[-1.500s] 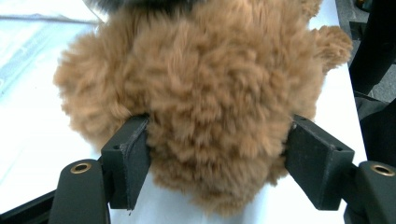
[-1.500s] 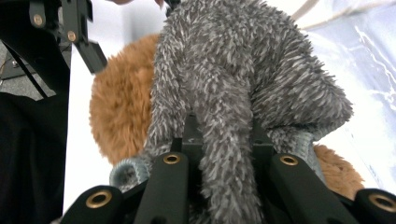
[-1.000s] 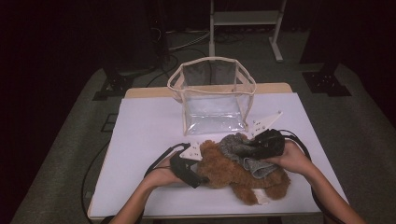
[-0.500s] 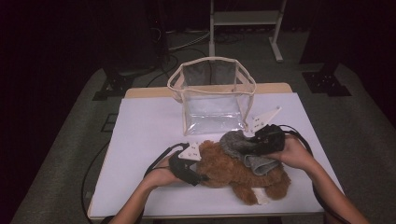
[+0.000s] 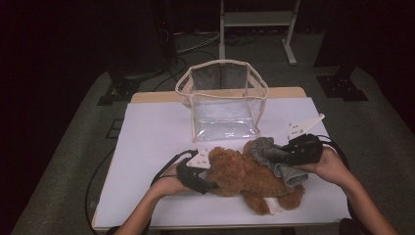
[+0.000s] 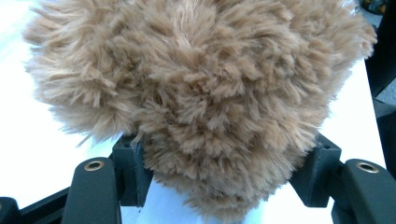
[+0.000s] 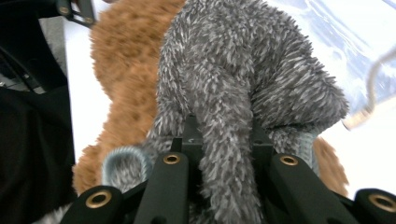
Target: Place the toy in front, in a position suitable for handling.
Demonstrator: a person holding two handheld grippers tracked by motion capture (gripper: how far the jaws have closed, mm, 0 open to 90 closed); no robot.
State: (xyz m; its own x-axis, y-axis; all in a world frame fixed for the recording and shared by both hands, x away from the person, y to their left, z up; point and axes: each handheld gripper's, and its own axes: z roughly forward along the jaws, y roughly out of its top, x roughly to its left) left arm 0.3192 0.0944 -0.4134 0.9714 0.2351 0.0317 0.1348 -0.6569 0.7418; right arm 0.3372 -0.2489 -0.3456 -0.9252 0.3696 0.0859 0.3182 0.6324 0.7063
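Observation:
A brown teddy bear (image 5: 244, 177) lies on the white table (image 5: 147, 147) near the front edge. My left gripper (image 5: 196, 175) is at the bear's left end. In the left gripper view the jaws of my left gripper (image 6: 224, 161) press on both sides of the brown plush (image 6: 201, 79). A grey fuzzy cloth (image 5: 270, 152) with a ribbed cuff lies over the bear's right half. My right gripper (image 5: 299, 150) is shut on it. In the right gripper view a fold of the grey cloth (image 7: 243, 79) is pinched in my right gripper (image 7: 224, 135), with the bear (image 7: 126, 79) behind it.
A clear plastic bag (image 5: 222, 103) with a cream rim stands open at the back middle of the table, just beyond the bear. Bare white tabletop stretches to the left. Dark floor, cables and a white stand (image 5: 257, 19) lie beyond the table.
My right gripper has shifted a little to the right with the grey cloth in it. The left gripper and the bear have hardly moved.

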